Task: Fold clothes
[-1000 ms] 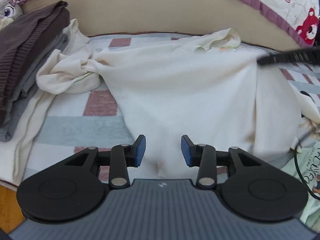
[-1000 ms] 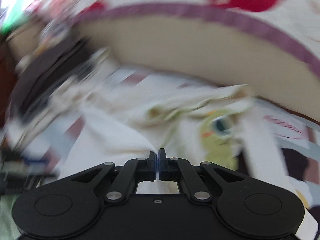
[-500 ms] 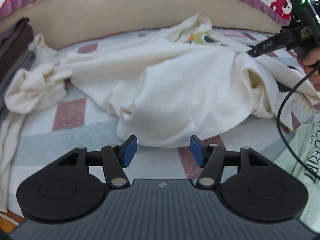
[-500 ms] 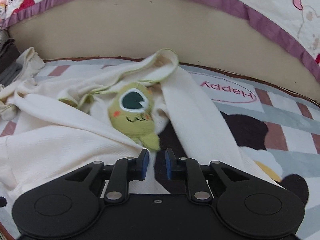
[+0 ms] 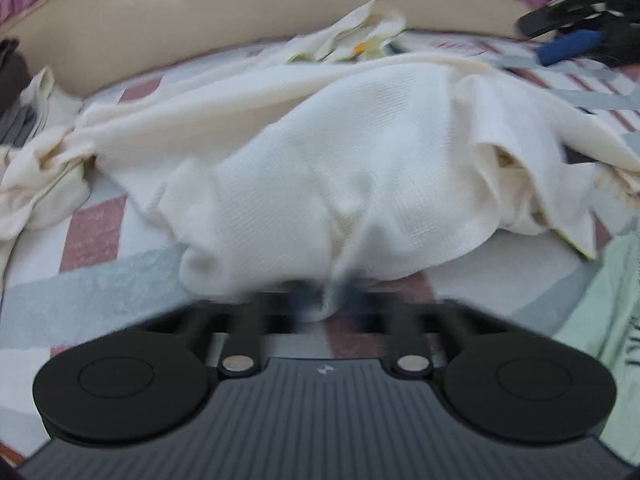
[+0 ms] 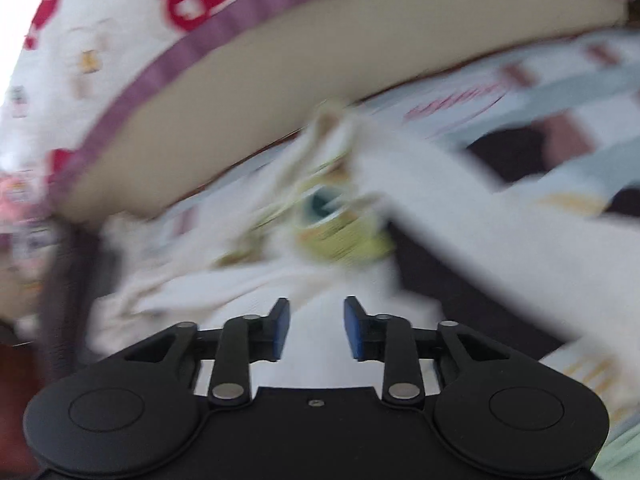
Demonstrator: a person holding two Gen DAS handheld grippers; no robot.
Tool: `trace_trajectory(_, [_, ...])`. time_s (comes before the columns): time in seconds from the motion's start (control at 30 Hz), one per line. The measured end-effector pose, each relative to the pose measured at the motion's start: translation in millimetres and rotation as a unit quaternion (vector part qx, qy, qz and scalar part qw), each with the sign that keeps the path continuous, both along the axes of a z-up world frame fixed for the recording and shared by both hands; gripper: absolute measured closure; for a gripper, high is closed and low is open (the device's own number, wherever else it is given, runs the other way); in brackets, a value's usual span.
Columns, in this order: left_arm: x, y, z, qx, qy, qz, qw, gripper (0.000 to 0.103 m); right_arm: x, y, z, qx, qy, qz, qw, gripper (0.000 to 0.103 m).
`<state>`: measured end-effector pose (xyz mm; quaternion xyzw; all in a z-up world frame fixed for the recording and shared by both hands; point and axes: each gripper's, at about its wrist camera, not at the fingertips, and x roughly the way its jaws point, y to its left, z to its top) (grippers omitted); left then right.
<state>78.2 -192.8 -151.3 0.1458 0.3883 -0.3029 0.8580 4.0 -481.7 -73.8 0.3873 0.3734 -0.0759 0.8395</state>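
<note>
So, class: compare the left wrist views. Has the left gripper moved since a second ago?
Yes. The left gripper has come down toward the near hem of the cream garment, away from the beige headboard, and its jaws have just closed on that hem.

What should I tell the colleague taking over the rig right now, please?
Left tool: has just closed; shut on the near hem of the cream garment.
Right tool: has just been opening; open above the same garment, nothing pinched.
The garment lies crumpled on the patterned bed cover, frog print showing near the collar. A pale green garment lies at the right edge.
Done: hem gripped. Left: spread, fold.
</note>
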Motion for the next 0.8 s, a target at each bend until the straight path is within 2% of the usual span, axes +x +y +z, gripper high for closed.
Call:
trace_trajectory(0.07, [0.4, 8.7, 18.4, -0.011, -0.021, 0.026, 0.9994, 0.097, 5.4, 17.4, -7.3, 0.022, -0.002, 0.038, 0.999, 0.065])
trace_trajectory(0.13, [0.7, 17.3, 36.8, -0.022, -0.042, 0.052, 0.9975, 0.097, 13.9, 31.5, -9.5, -0.001, 0.000, 0.069, 0.998, 0.066])
trace_trajectory(0.2, [0.2, 39.2, 66.8, -0.050, -0.073, 0.089, 0.9921, 0.098, 20.5, 43.6, -8.4, -0.034, 0.000, 0.093, 0.995, 0.066])
trace_trajectory(0.3, [-5.8, 88.1, 122.1, -0.085, -0.144, 0.162, 0.9725, 0.098, 21.3, 52.9, 0.7, -0.070, -0.011, 0.104, 0.992, 0.065])
trace_trajectory(0.4, [-12.7, 129.1, 154.1, -0.101, -0.181, 0.219, 0.9535, 0.098, 19.9, 53.7, 10.4, -0.086, -0.026, 0.117, 0.989, 0.065])
trace_trajectory(0.47, [-13.9, 146.0, 152.3, -0.095, -0.171, 0.239, 0.9512, 0.098, 19.5, 56.1, 14.3, -0.105, -0.025, 0.126, 0.986, 0.063])
trace_trajectory(0.6, [-20.5, 156.5, 123.4, -0.067, -0.143, 0.247, 0.9562, 0.098, 23.1, 59.6, 13.7, -0.123, -0.004, 0.133, 0.983, 0.063])
trace_trajectory(0.7, [-24.8, 164.0, 108.0, -0.057, -0.123, 0.243, 0.9604, 0.098, 19.6, 39.5, 7.3, -0.061, -0.001, 0.100, 0.993, 0.063])
trace_trajectory(0.8, [-28.2, 172.1, 109.5, -0.090, -0.105, 0.248, 0.9589, 0.098, 13.8, 16.7, 0.8, 0.001, 0.003, 0.059, 0.998, 0.063])
